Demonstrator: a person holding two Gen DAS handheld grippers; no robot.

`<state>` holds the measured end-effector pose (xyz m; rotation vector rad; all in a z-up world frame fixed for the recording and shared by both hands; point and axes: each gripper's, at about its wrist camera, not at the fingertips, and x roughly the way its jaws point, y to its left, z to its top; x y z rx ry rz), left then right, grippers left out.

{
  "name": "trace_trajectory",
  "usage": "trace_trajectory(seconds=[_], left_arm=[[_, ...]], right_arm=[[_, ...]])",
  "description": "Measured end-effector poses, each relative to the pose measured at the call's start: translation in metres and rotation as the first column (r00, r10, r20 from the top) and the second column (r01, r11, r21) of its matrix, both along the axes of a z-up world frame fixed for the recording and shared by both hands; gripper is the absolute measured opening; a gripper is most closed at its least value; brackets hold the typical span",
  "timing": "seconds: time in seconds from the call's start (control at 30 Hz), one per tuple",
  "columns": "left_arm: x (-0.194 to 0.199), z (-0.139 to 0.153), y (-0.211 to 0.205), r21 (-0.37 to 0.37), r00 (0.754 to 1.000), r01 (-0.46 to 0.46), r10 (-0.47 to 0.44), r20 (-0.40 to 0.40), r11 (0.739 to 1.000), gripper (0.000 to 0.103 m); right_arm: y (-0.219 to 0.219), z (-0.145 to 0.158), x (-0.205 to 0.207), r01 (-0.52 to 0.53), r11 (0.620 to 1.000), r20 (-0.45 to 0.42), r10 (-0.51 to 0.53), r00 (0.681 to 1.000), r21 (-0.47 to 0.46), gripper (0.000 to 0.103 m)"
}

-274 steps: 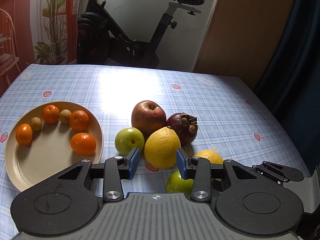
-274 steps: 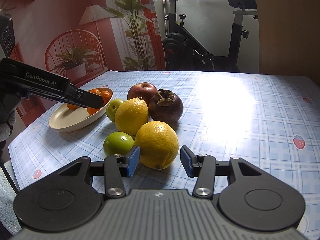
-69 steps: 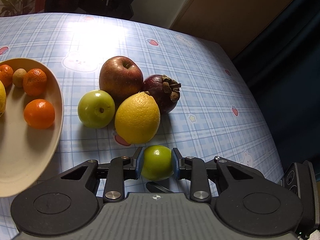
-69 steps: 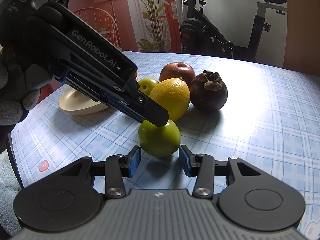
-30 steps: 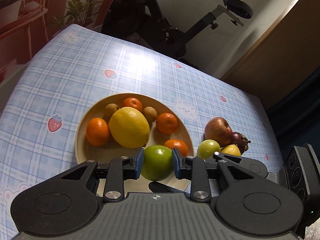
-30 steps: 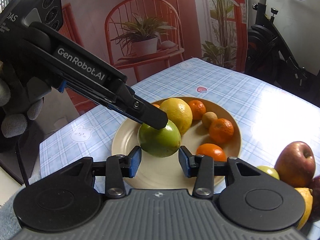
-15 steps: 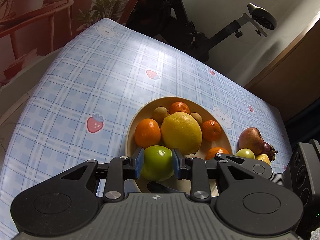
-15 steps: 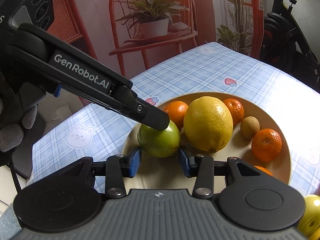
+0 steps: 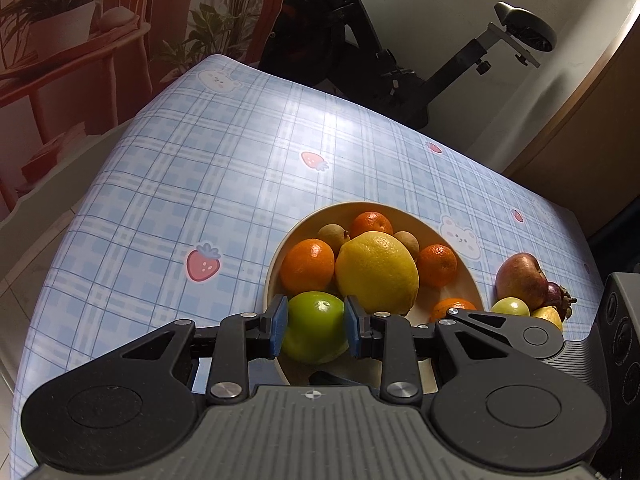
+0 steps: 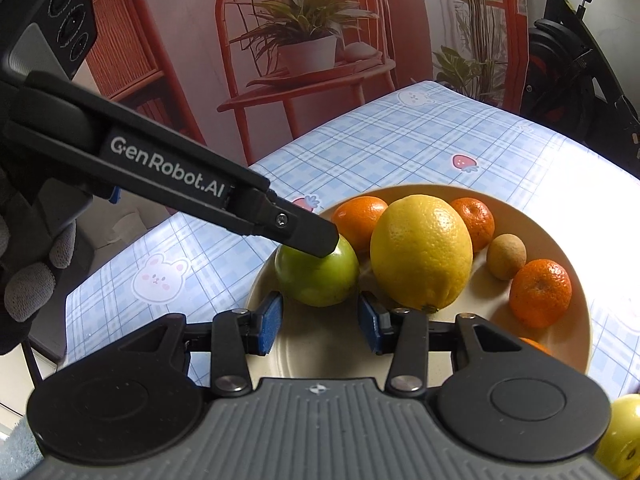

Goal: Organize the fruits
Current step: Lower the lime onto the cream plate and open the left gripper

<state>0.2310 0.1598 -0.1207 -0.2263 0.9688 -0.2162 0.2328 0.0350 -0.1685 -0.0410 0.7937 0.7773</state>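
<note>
My left gripper (image 9: 314, 316) is shut on a green apple (image 9: 316, 332), blue pads pressed on both its sides. The apple (image 10: 320, 276) is at the near left rim of the cream plate (image 10: 536, 220), close beside a big yellow citrus (image 10: 420, 252); whether it rests on the plate I cannot tell. In the right wrist view a left finger (image 10: 304, 236) lies on the apple's top. My right gripper (image 10: 320, 316) is open, its pads just short of the apple and not touching it. Mandarins (image 9: 308, 266) and small brown fruits (image 10: 506, 256) share the plate (image 9: 276, 264).
Right of the plate on the checked cloth lie a red apple (image 9: 520, 280), a mangosteen (image 9: 558, 294), a small green apple (image 9: 510, 306) and a yellow fruit (image 9: 546, 314). The table's left edge is near; a red chair with a potted plant (image 10: 308, 40) and an exercise bike (image 9: 360, 40) stand beyond.
Both grippers have shifted left across the plate and sunk slightly, with the green apple still in the left one. It has gone from the plate's middle front to its near left rim.
</note>
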Motion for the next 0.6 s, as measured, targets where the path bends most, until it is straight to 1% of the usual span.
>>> trace_trajectory(seconds=[0.1, 0.2, 0.27, 0.37, 0.43, 0.5, 0.6], left_arm=[[0.0, 0.001, -0.003, 0.016, 1.0, -0.004, 0.004, -0.002, 1.0, 0.033], [-0.003, 0.003, -0.005, 0.038, 1.0, -0.008, 0.008, 0.006, 0.999, 0.033], [-0.005, 0.004, -0.007, 0.058, 1.0, -0.016, 0.015, 0.014, 0.998, 0.033], [-0.009, 0.007, -0.01, 0.073, 0.999, -0.039, 0.037, 0.029, 0.997, 0.033], [-0.011, 0.011, -0.012, 0.069, 0.998, -0.049, 0.046, 0.044, 0.996, 0.033], [-0.016, 0.019, -0.017, 0.076, 0.995, -0.061, 0.055, 0.079, 0.995, 0.033], [-0.021, 0.029, -0.025, 0.075, 0.99, -0.073, 0.063, 0.126, 0.995, 0.034]], right_arm=[[-0.014, 0.005, -0.009, 0.011, 1.0, 0.005, -0.011, 1.0, 0.024, 0.045], [-0.034, 0.012, -0.025, 0.041, 0.998, 0.044, -0.043, 0.998, 0.042, 0.045], [-0.052, 0.015, -0.041, 0.09, 0.995, 0.091, -0.094, 0.991, 0.05, 0.045], [-0.085, 0.017, -0.065, 0.166, 0.982, 0.124, -0.176, 0.977, 0.086, 0.045], [-0.105, 0.018, -0.079, 0.213, 0.974, 0.164, -0.223, 0.961, 0.076, 0.045], [-0.122, 0.02, -0.091, 0.252, 0.965, 0.197, -0.261, 0.945, 0.068, 0.045], [-0.145, 0.021, -0.105, 0.301, 0.951, 0.227, -0.309, 0.924, 0.07, 0.045]])
